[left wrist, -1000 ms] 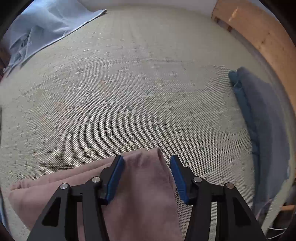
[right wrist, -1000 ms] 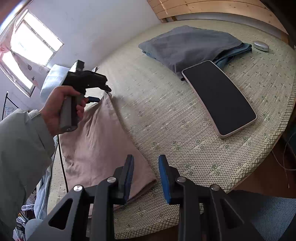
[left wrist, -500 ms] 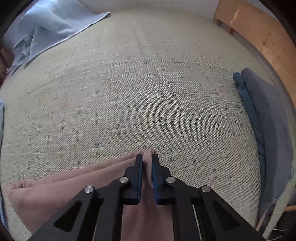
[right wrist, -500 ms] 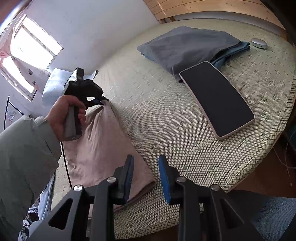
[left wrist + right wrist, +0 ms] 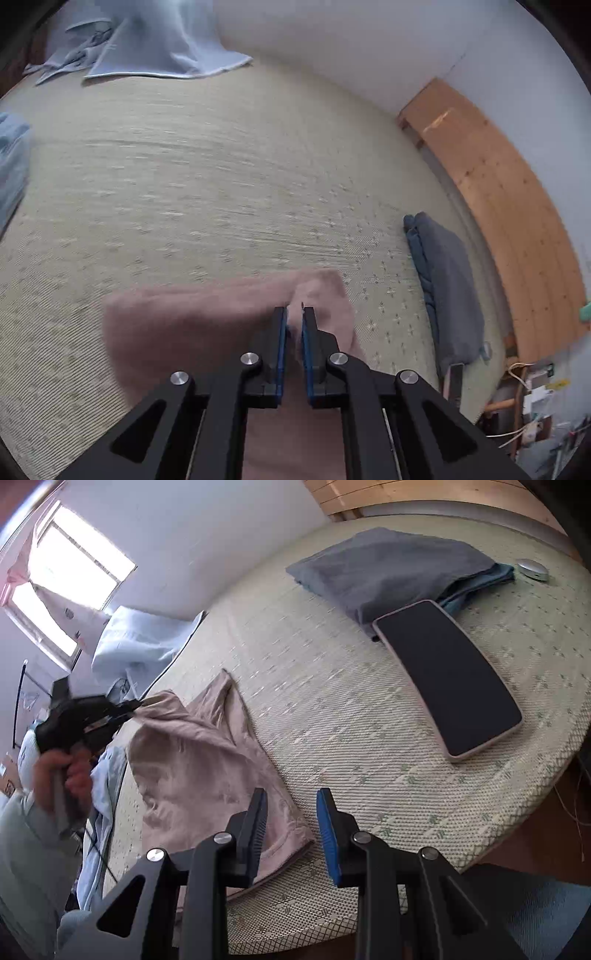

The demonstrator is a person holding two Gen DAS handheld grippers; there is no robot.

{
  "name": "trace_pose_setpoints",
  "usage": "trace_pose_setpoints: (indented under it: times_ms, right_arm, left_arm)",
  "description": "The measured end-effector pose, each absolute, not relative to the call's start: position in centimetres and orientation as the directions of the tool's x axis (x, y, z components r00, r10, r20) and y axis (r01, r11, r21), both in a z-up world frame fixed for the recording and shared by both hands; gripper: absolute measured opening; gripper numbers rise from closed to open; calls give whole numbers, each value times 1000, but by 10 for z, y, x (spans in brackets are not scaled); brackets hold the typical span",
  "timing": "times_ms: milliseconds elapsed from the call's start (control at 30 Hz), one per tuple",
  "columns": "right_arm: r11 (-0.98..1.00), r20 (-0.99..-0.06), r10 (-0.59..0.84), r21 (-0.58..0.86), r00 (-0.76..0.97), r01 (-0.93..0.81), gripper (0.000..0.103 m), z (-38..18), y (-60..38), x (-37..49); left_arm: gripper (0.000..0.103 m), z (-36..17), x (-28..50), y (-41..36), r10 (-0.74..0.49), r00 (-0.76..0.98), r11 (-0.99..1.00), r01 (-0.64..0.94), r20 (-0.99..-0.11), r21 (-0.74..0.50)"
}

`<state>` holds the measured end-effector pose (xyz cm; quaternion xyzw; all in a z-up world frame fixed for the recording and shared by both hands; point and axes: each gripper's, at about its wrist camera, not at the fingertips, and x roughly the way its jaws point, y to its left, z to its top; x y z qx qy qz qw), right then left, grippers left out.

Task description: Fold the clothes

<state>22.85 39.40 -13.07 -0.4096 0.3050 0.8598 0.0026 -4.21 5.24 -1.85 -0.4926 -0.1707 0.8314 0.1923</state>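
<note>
A dusty-pink garment [image 5: 195, 768] lies on the woven mat [image 5: 332, 701]. My left gripper [image 5: 294, 314] is shut on a fold of the pink garment [image 5: 207, 317] and holds it lifted and pulled back over itself. It also shows in the right wrist view [image 5: 125, 707], held by a hand, with the cloth stretched from it. My right gripper [image 5: 291, 801] is open and empty, just above the garment's near corner at the mat's front edge.
A folded grey garment [image 5: 391, 568] lies at the far right, also in the left wrist view [image 5: 447, 280]. A dark tablet [image 5: 447, 679] lies beside it, with a small round silver object [image 5: 532, 568] beyond. Light-blue clothes [image 5: 147, 40] are piled at the back left. A wooden headboard [image 5: 498, 192] lines the right.
My left gripper closed on the pink garment's edge, then lifted and swung it back toward the person, folding the cloth over. My right gripper stayed open and nearly still.
</note>
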Motion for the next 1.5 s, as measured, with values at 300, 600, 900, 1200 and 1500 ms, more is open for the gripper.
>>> trace_pose_setpoints:
  times_ms: [300, 600, 900, 1200, 1500]
  right_arm:
    - [-863, -686, -297, 491, -665, -122, 30, -115, 384, 217]
    - [-920, -694, -352, 380, -628, 95, 30, -101, 339, 211]
    - [-891, -699, -408, 166, -587, 422, 51, -92, 226, 237]
    - [-887, -728, -342, 42, -595, 459, 51, -105, 167, 231]
    - [-934, -742, -168, -91, -649, 346, 53, -112, 161, 227]
  left_arm:
    - [6, -25, -2, -46, 421, -518, -875, -14, -744, -484]
    - [6, -36, 5, -69, 425, -530, -857, 25, -734, -515]
    - [6, -12, 12, -56, 522, -538, -804, -52, -661, -593]
    - [6, 49, 21, -15, 615, -513, -771, -230, -599, -594]
    - [6, 75, 20, 13, 646, -492, -756, -307, -583, -579]
